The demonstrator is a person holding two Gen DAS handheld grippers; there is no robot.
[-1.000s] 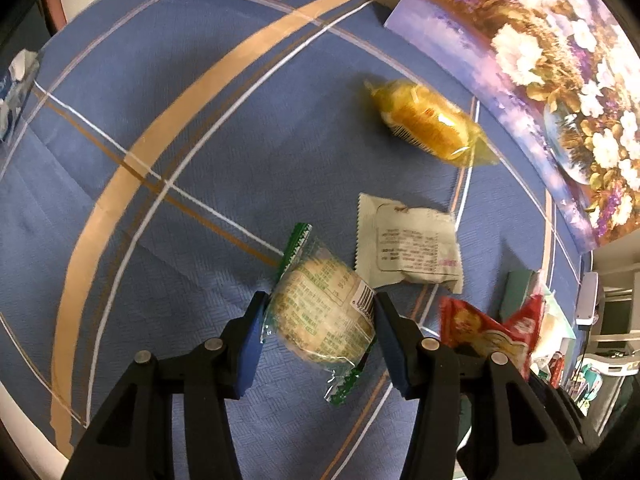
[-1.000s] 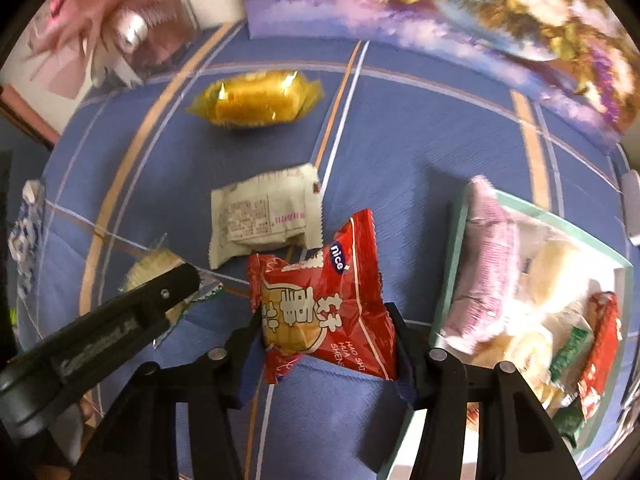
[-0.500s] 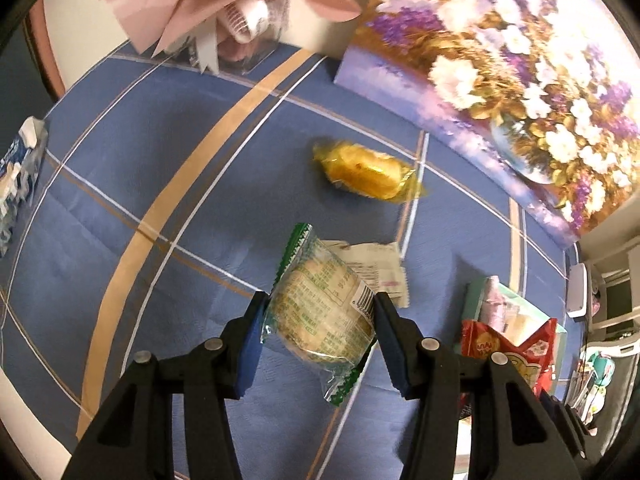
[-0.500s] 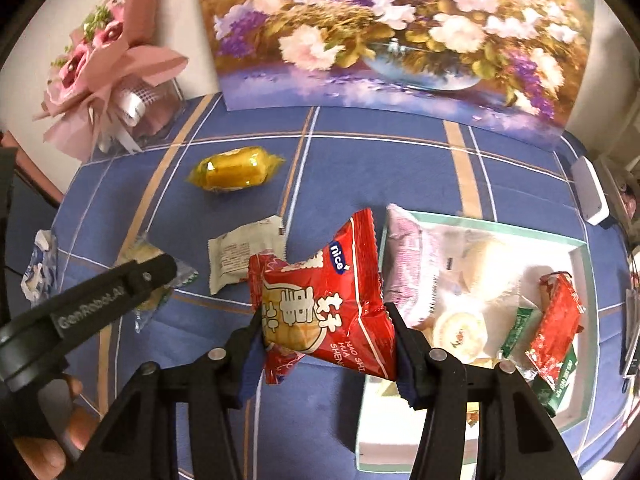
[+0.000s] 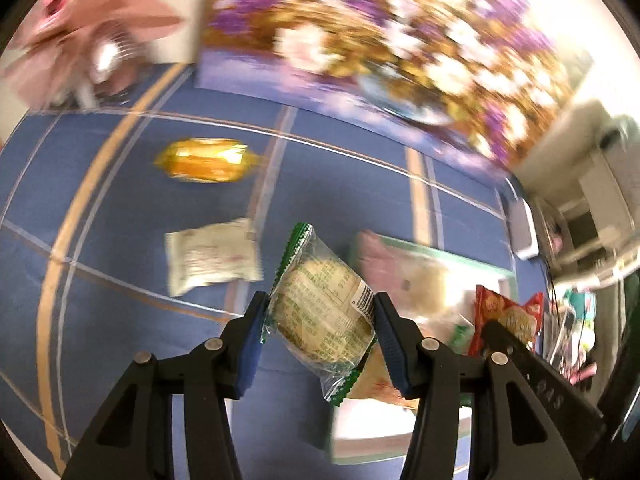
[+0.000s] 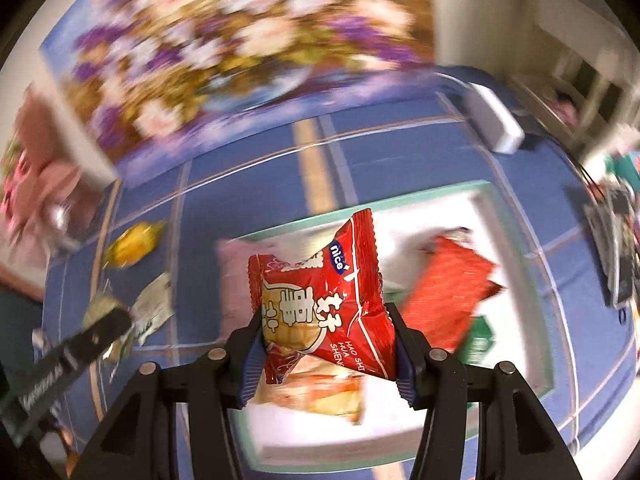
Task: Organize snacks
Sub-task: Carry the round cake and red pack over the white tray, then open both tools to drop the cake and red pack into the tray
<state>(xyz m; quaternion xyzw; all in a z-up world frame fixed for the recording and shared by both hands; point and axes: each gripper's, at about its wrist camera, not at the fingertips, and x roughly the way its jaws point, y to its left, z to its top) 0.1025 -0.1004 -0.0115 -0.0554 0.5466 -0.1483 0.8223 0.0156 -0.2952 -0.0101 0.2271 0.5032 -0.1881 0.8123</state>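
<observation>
My left gripper (image 5: 322, 330) has matt black plastic arms and ribbed blue pads; between them sits a clear, glossy film pack with green edges (image 5: 320, 312). My right gripper (image 6: 326, 350) pinches a shiny red foil packet (image 6: 324, 300). The tablecloth (image 5: 120, 320) looks like matt woven blue cloth. Toward its far edge lies a glossy yellow wrapper (image 5: 206, 160), nearer a dull, papery white sachet (image 5: 212, 256).

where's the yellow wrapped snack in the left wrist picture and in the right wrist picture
Left wrist view: the yellow wrapped snack lies on the blue tablecloth, upper left, beyond the white packet.
Right wrist view: it lies at the left, blurred, left of the tray.
Shared landmark: the flower painting along the far edge of the table, at the top of both views.
</observation>
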